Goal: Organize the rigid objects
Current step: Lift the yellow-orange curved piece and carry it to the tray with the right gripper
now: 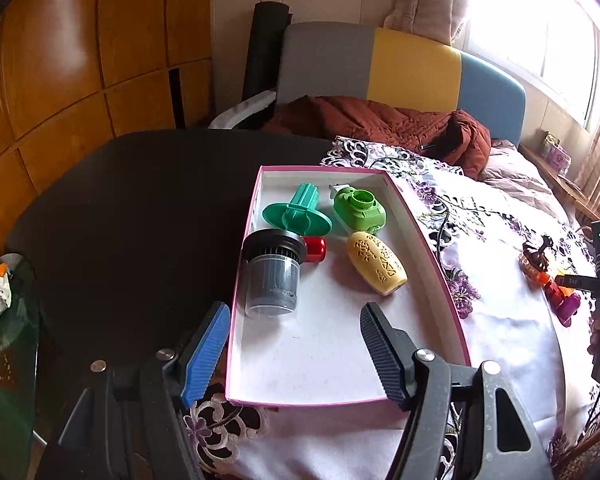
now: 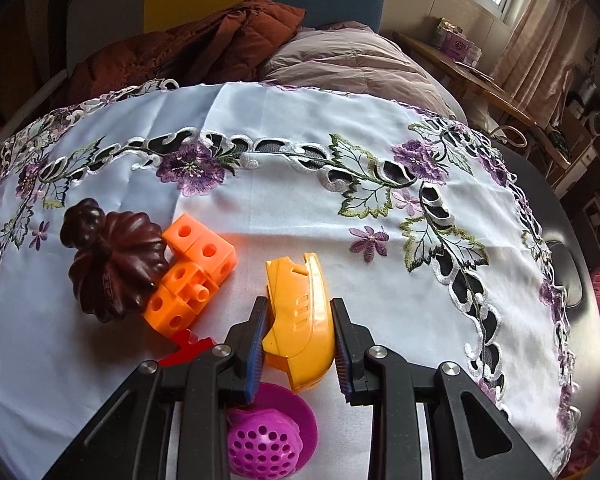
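Hovering with their jaws spread wide over the near end of the pink-rimmed box (image 1: 428,240), the left tongs (image 1: 294,350) hold nothing, while the box on the counter contains a grey filter cup (image 1: 271,280), a teal funnel piece (image 1: 297,216), a green part (image 1: 359,208), a small red cap (image 1: 314,249) and a yellow carved shell (image 1: 377,268). In the right wrist view, the right tongs (image 2: 300,344) pinch a yellow-orange plastic shell (image 2: 300,312) from both sides just above the embroidered cloth (image 2: 300,128); orange blocks (image 2: 192,276) and a dark brown pumpkin (image 2: 114,260) lie to its left, touching each other, and a magenta strainer (image 2: 266,444) sits under the tongs.
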The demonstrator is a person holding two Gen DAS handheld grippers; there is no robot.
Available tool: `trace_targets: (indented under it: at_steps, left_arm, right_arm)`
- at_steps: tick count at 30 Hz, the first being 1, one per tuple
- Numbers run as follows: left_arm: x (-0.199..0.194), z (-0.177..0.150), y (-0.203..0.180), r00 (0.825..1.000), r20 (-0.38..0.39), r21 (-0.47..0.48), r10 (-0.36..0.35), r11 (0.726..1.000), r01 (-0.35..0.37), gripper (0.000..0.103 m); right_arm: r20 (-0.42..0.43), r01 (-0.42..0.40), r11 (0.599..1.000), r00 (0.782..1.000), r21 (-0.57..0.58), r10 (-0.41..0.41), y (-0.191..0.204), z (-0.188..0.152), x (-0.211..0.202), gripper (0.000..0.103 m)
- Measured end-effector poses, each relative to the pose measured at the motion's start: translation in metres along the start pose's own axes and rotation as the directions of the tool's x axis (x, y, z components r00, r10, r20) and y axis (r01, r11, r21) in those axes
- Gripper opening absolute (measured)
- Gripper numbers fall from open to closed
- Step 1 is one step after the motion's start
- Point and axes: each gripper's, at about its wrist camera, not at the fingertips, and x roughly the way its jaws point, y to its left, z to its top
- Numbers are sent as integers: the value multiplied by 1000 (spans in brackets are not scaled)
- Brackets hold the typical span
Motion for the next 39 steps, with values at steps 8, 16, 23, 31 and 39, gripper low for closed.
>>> trace_targets:
  at_steps: [8, 16, 23, 31, 39]
  left_arm:
    - [-1, -1, -1, 1000, -5, 6, 0, 1000, 0, 69]
    - [-1, -3, -3, 1000, -4, 11, 4, 1000, -4, 69]
    - [-2, -2, 5, 1000, 8, -9, 26, 1000, -26, 69]
    - [-3, -5, 25, 999, 4, -43, 44, 998, -44, 69]
    - [0, -11, 43, 999, -7, -76, 53, 996, -53, 69]
  right_arm:
    - [22, -6, 999, 1000, 33, 5, -6, 3, -6, 30]
    - [116, -49, 991, 993, 128, 34, -23, 9, -28, 30]
    - [242, -143, 978, 965, 154, 103, -26, 14, -54, 30]
    - [300, -256, 967, 923, 14, 240, 19, 13, -96, 30]
    - [258, -386, 904, 868, -186, 424, 102, -1, -136, 30]
